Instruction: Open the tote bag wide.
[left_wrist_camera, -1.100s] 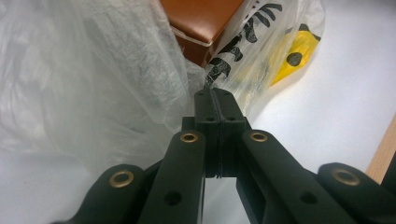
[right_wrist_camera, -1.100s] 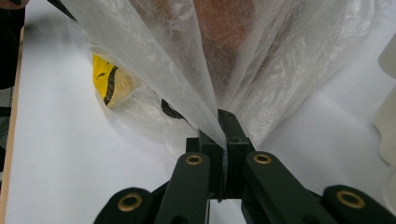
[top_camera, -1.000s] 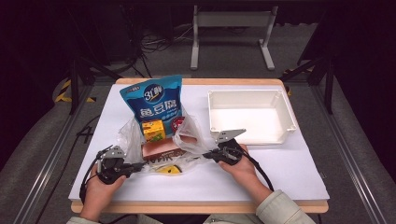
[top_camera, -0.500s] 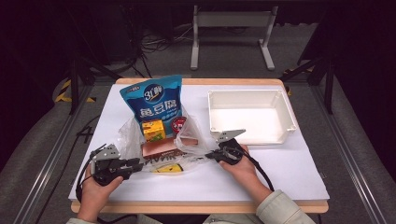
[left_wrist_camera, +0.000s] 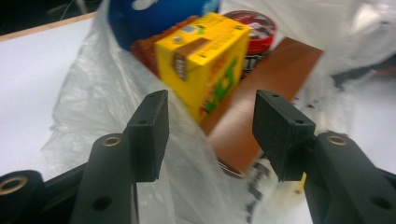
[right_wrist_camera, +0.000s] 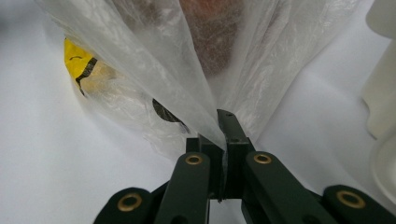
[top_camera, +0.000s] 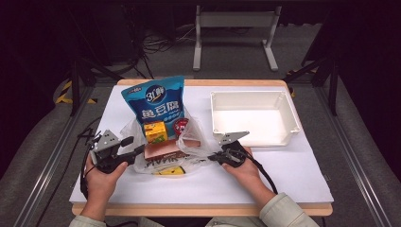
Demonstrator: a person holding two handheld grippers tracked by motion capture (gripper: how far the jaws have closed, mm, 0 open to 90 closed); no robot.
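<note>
Two grippers flank the plastic bag point(top_camera: 165, 151): the right gripper point(top_camera: 218, 157) pinches its right edge, while the left gripper point(top_camera: 137, 152), jaws just opened around nothing, faces the yellow box point(left_wrist_camera: 208, 58) inside.

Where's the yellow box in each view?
High view: yellow box left of centre, inside the plastic bag, below the blue pouch.
Left gripper view: upper centre, above the open jaws.
Right gripper view: not visible; the shut jaws pinch bag film.
Shared landmark: the plastic bag.

Black hand-held gripper point(left_wrist_camera: 210, 135), brass rivets
</note>
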